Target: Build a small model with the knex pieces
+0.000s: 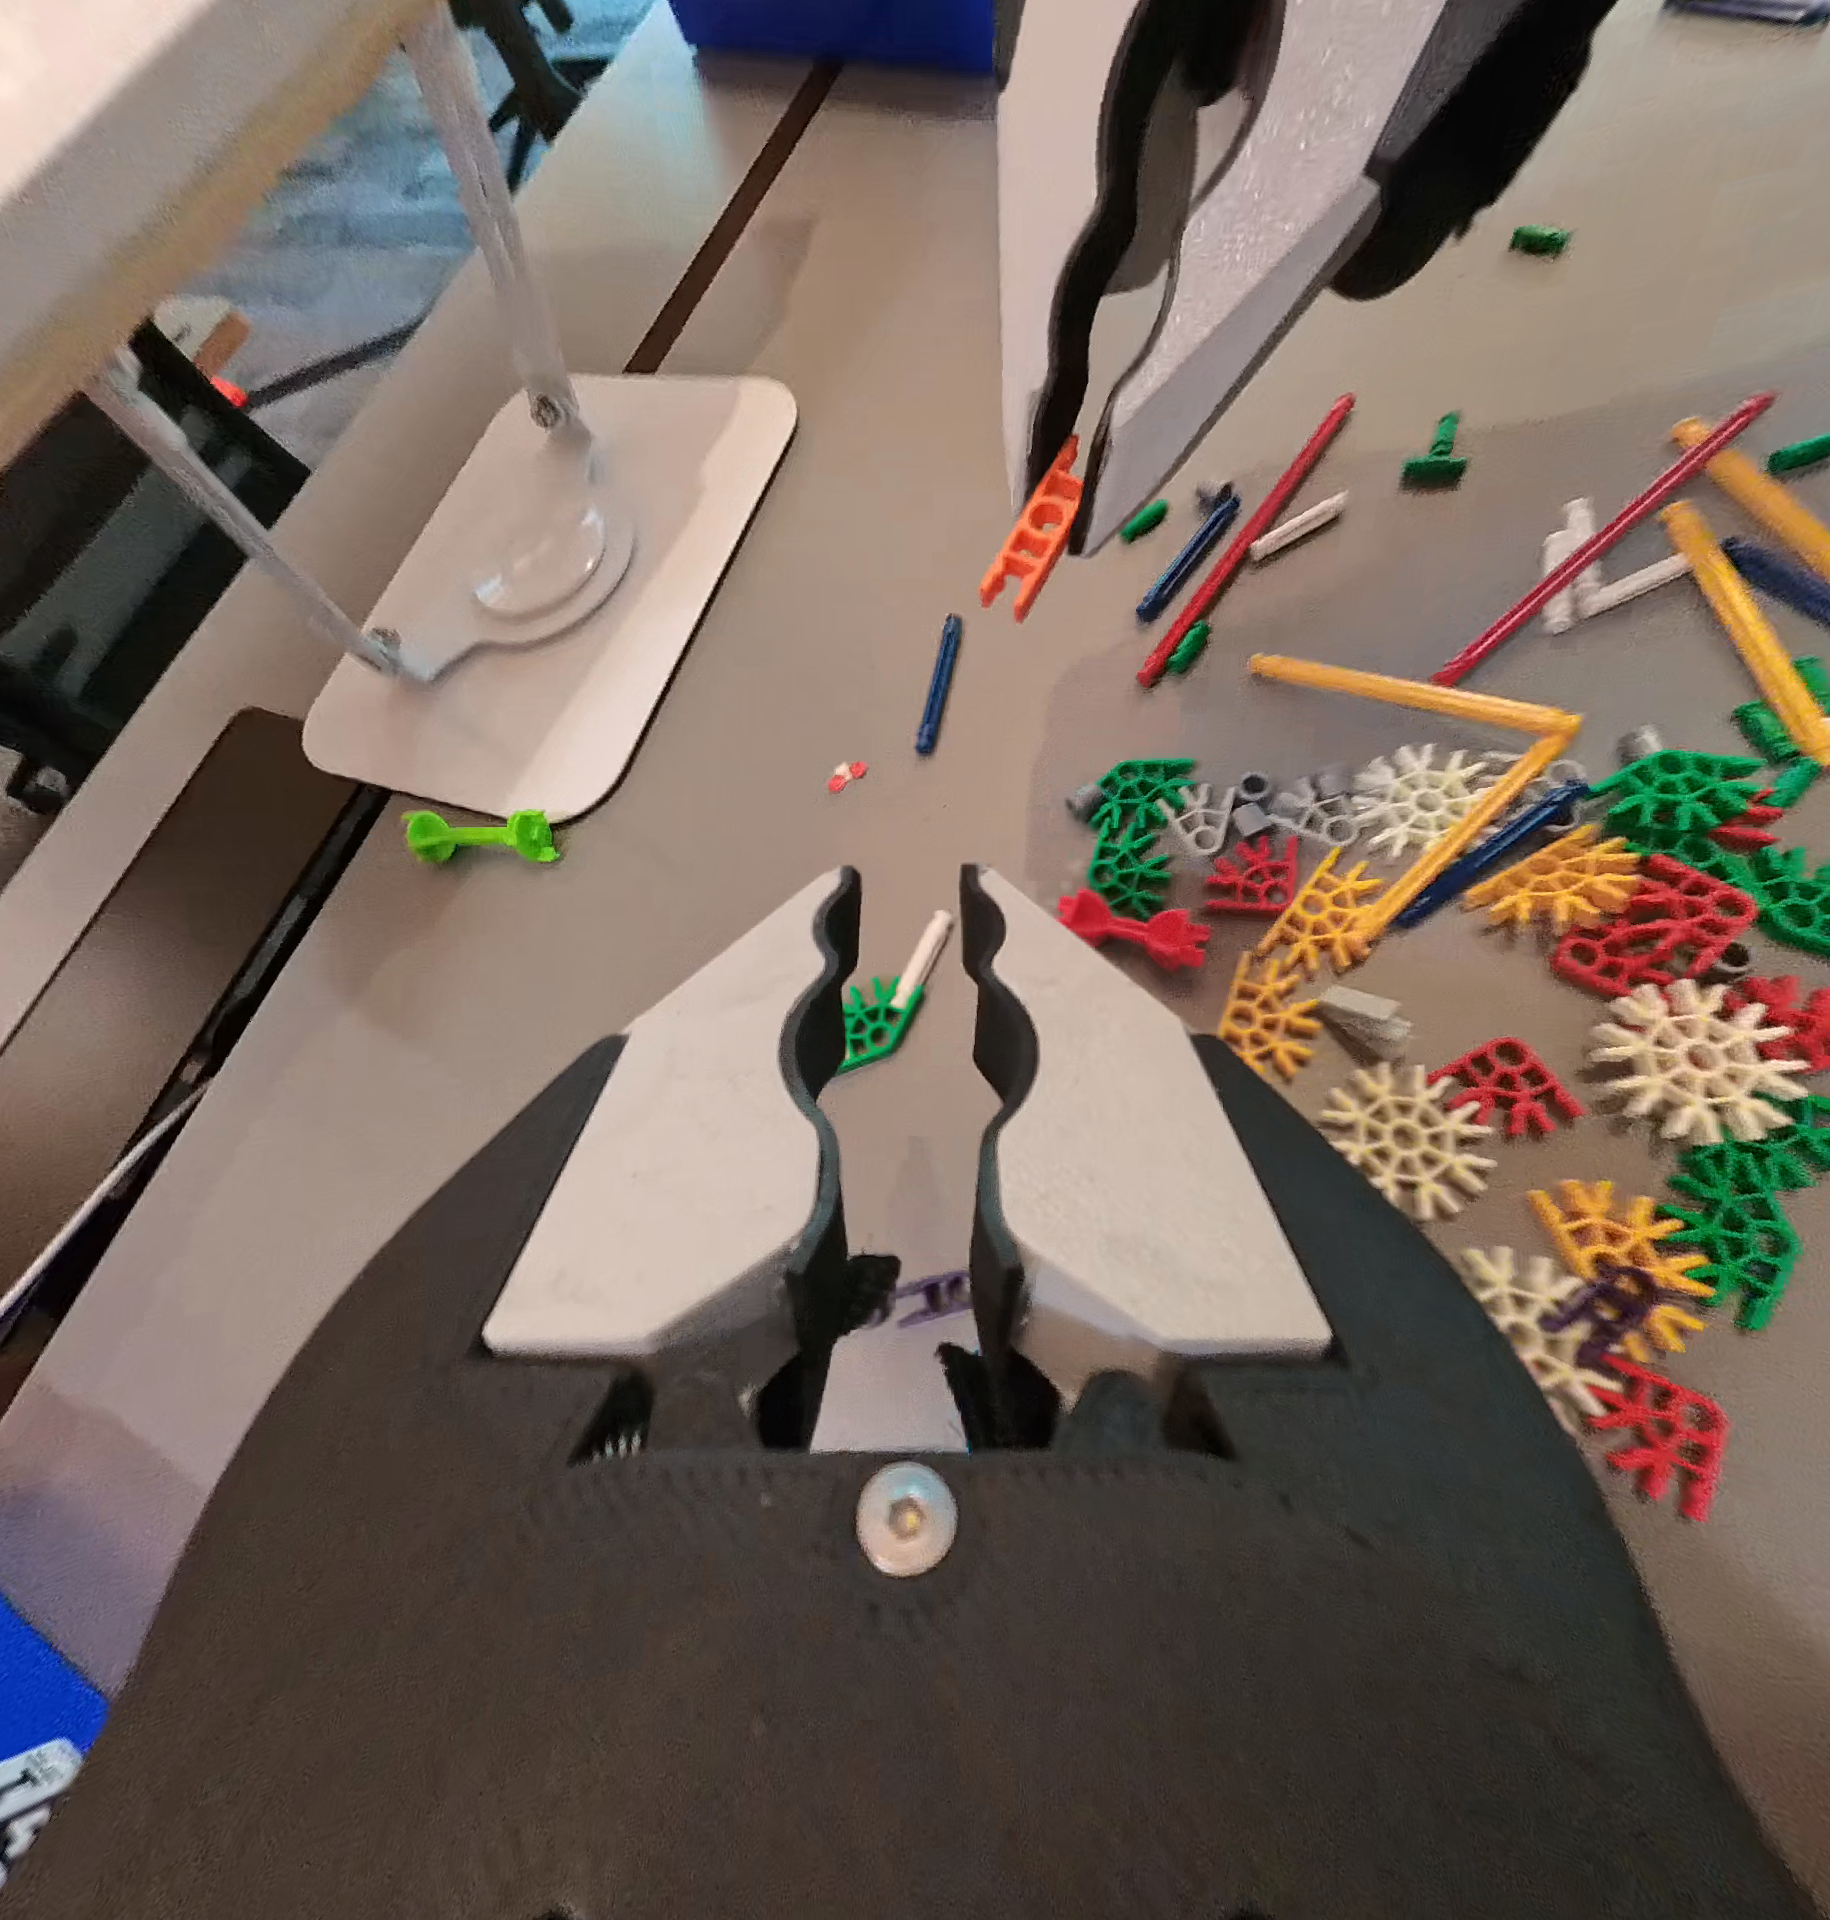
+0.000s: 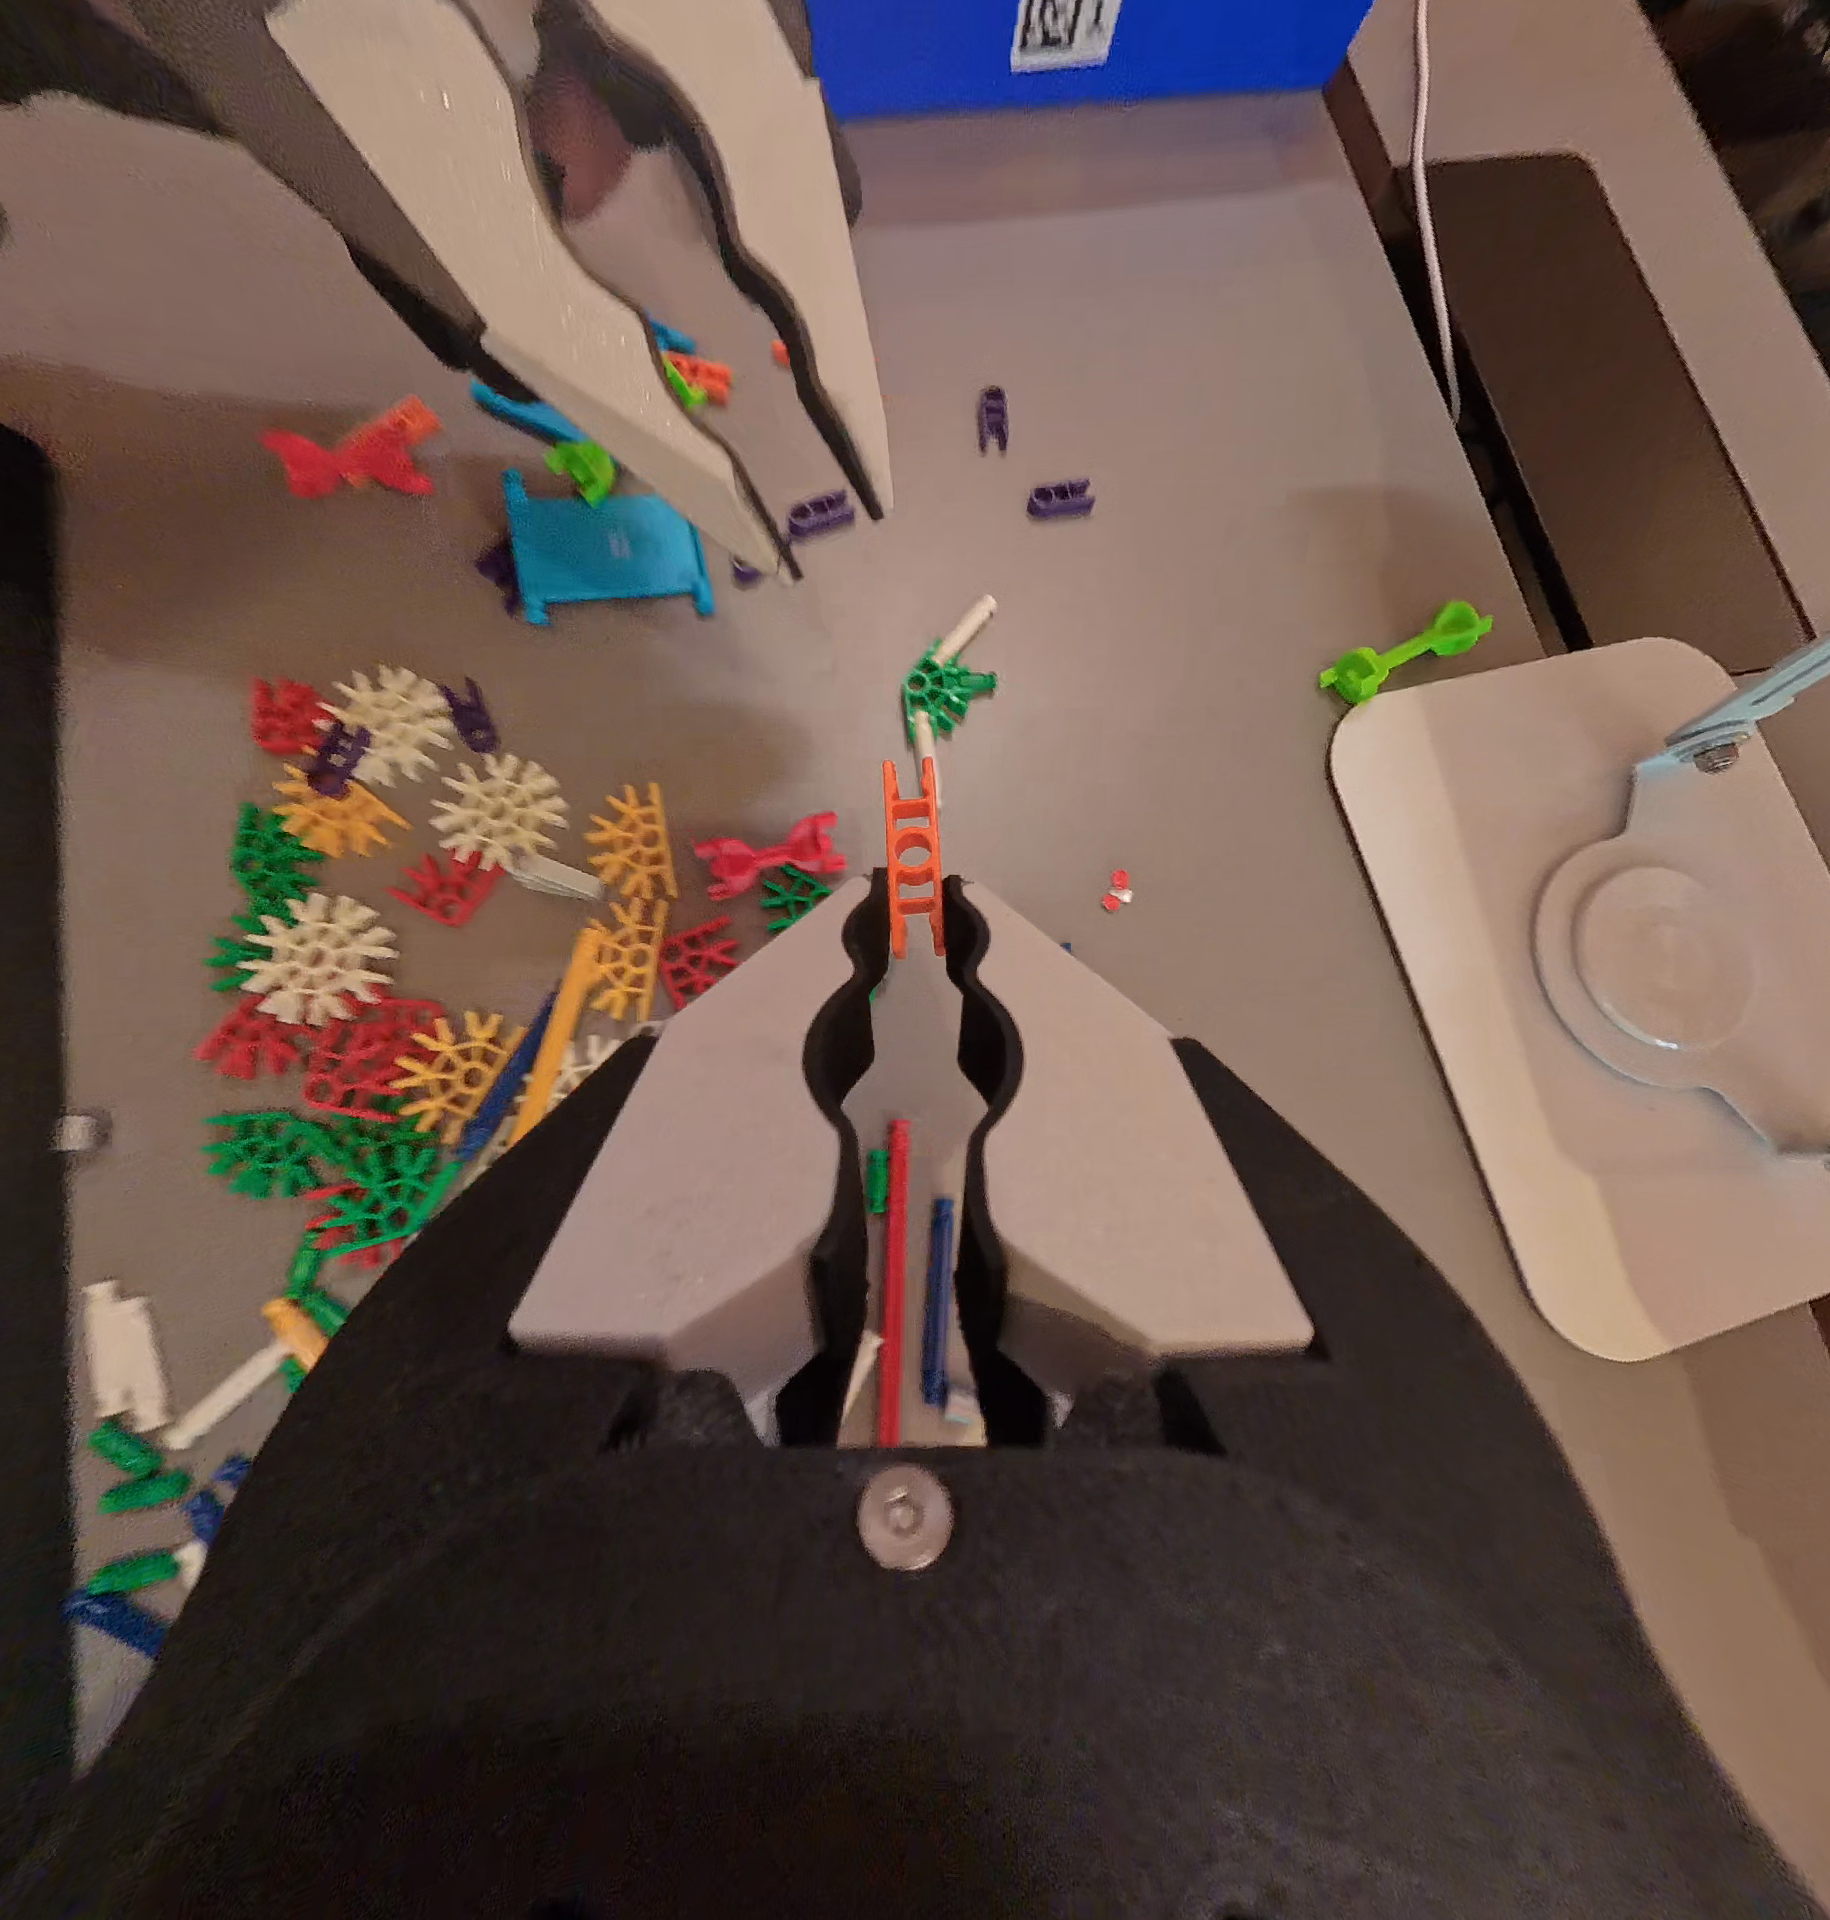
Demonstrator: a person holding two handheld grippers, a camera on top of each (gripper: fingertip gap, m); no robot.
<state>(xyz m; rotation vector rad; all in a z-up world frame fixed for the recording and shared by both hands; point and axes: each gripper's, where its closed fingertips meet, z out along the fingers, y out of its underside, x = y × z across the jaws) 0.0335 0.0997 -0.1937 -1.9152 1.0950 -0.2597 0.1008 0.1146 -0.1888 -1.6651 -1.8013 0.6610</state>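
Note:
My right gripper (image 2: pixel 913 881) is shut on an orange connector piece (image 2: pixel 913 852), held above the grey table; it also shows in the left wrist view (image 1: pixel 1036 525), where the right gripper (image 1: pixel 1058 509) comes down from above. My left gripper (image 1: pixel 909 878) is open and empty above the table. Below and between its fingers lies a green connector with a white rod (image 1: pixel 890 1003). The same green connector with white rods (image 2: pixel 942 681) lies just beyond the orange piece in the right wrist view. The left gripper (image 2: pixel 838 540) also shows at the top of that view.
A heap of colourful connectors and rods (image 1: pixel 1513 935) lies on the right of the table. A lamp base plate (image 1: pixel 547 623) stands at the left, with a lime-green piece (image 1: pixel 480 836) by its edge. A blue rod (image 1: pixel 937 681), purple clips (image 2: pixel 1058 501) and a light blue panel (image 2: pixel 604 556) lie loose. The tips of one gripper are about 8 centimetres away from the tips of the other.

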